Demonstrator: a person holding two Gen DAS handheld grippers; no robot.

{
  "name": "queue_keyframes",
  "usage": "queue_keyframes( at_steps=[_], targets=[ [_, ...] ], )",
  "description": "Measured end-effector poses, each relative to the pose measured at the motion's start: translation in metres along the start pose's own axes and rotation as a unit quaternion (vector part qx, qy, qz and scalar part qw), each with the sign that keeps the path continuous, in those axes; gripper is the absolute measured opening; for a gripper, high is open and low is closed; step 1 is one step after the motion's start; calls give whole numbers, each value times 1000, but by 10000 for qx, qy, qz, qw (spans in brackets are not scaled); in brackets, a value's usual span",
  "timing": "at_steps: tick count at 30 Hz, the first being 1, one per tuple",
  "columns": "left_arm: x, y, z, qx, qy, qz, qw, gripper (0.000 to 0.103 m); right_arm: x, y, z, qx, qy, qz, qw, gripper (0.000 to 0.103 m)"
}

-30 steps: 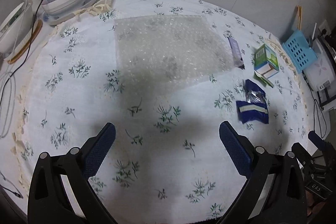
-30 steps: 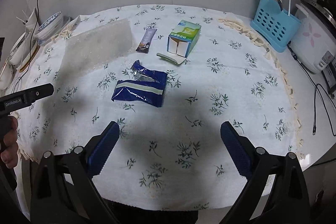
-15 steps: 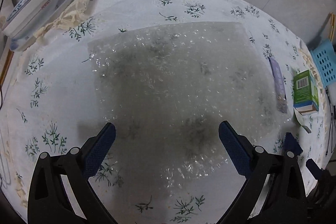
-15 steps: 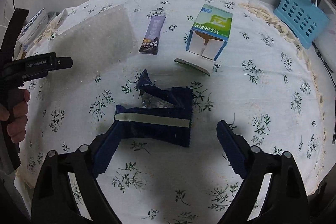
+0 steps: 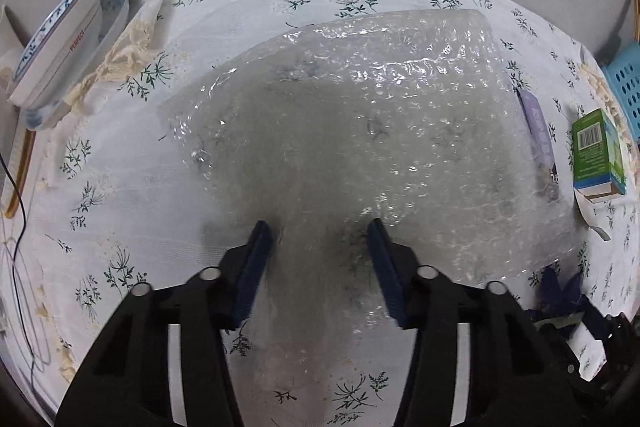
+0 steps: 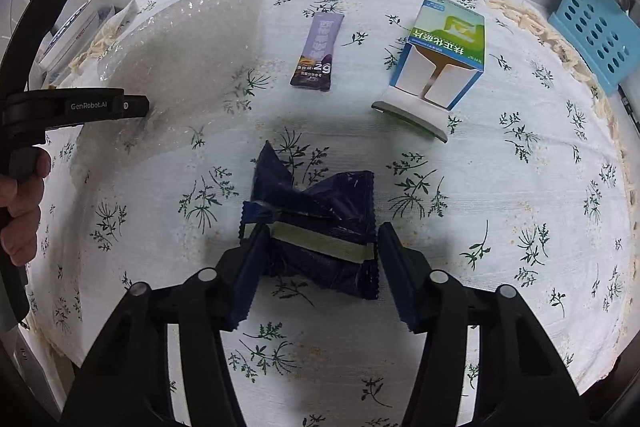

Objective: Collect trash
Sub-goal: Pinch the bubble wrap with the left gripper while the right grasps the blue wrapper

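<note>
"GenRobot.AI" is printed on the left gripper (image 6: pixel 138 105); the slim purple sachet (image 6: pixel 318 57) reads "2g". Both sets of jaws have just been closing: the left gripper (image 5: pixel 318 241) bunches the clear bubble-wrap sheet (image 5: pixel 360 131), now humped, and the right gripper (image 6: pixel 320 247) squeezes the crumpled navy foil wrapper (image 6: pixel 320 227) on the floral cloth (image 6: pixel 500 227)

Even, dim-white indoor light from overhead; no hard highlights on tablecloth (image 6: pixel 500 211). Soft dark shadow pools under each gripper, over bubble wrap (image 5: pixel 360 131) in left wrist view and round dark blue wrapper (image 6: pixel 316 227) in right. Small specular glints across bubble wrap. Strong fisheye bend: table edge curves, black vignette fills corners. Centre sharp, printed text on carton (image 6: pixel 444 47) readable; outer rim soft, slightly smeared.
</note>
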State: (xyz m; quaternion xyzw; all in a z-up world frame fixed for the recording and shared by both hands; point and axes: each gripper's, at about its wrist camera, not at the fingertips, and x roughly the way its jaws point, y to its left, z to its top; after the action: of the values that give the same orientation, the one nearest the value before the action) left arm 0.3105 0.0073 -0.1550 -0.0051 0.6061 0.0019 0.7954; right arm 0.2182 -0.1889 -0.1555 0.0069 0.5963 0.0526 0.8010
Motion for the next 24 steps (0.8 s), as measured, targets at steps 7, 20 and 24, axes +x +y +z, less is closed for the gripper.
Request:
queue_keyframes(
  at_steps=[7, 20, 24],
  targets=[
    [-7, 9, -4, 10, -53, -74, 10000, 17, 0, 1, -2, -53, -31, -88, 9999, 39],
    [-14, 18, -14, -81, -212, -239, 9995, 12, -3, 5, -3, -172, -158, -92, 9997, 26],
    [-24, 21, -17, -64, -279, -251, 9993, 11, -9, 6, -1, -161, -235, -73, 9996, 25]
  ],
)
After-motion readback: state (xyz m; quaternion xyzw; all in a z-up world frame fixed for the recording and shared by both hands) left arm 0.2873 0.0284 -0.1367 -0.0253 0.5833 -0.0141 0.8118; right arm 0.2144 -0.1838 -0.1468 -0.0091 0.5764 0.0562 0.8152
